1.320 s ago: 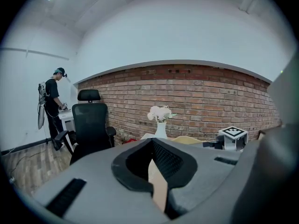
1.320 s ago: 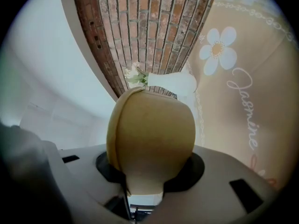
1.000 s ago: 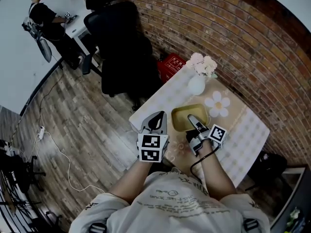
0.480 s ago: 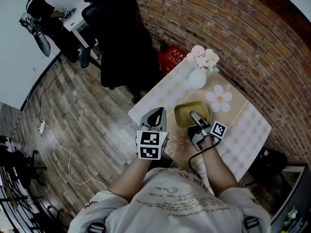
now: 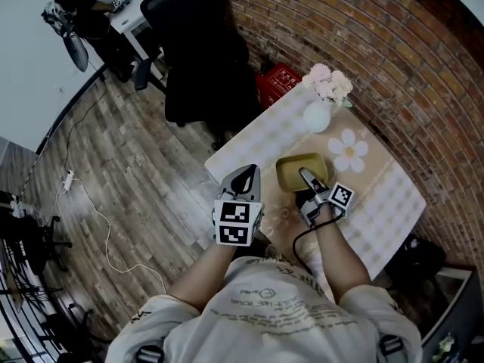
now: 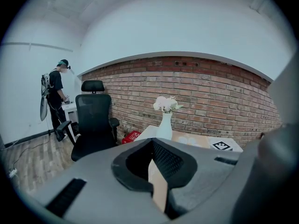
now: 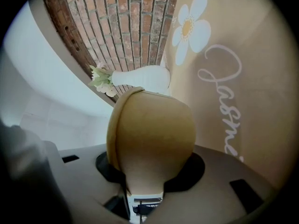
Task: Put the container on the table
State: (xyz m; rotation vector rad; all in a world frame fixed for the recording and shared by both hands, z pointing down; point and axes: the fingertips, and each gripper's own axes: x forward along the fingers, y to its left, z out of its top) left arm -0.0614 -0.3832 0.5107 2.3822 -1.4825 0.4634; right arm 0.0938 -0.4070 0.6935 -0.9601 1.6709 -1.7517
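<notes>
When read from the left of the head view, first a floor of grey-brown wooden planks (image 5: 113,172), with a thin white cable (image 5: 91,225) trailing across it at nine o'clock. Up at eleven o'clock, a person in dark clothes (image 5: 79,2) beside a white desk (image 5: 136,21), well apart from everything else. Toward twelve o'clock, a black high-backed office chair (image 5: 200,51) near the worktop's far-left side, and just beside it on the floor a flat red box with white print (image 5: 278,84).

Then the worktop (image 5: 253,138) itself, under a pale chequered cloth, with a beige runner (image 5: 370,180) laid along its middle. Over its eight o'clock edge, the grey left gripper (image 5: 248,171) with its black-and-white marker cube, pointed toward twelve o'clock. Clenched tip to tip, nothing between the jaws.

At the worktop's twelve o'clock end, a white bulbous vase (image 5: 318,117) holding pale pink and white flowers (image 5: 329,85), upright, close to the red brick wall (image 5: 393,59).

At the worktop's centre, a mustard-yellow, shallow, round-cornered container (image 5: 291,171), over the beige runner and near the vase at its twelve o'clock. Resting on the runner or just above it: not to be told. Held by the rim on its five o'clock side in the grey right gripper (image 5: 305,176), jaws clamped on that rim, the container filling the space between them in the right gripper view.

At two o'clock of the container, a white daisy with a yellow heart (image 5: 352,151) printed on the runner, with pale script lettering (image 7: 224,101) beside it.
</notes>
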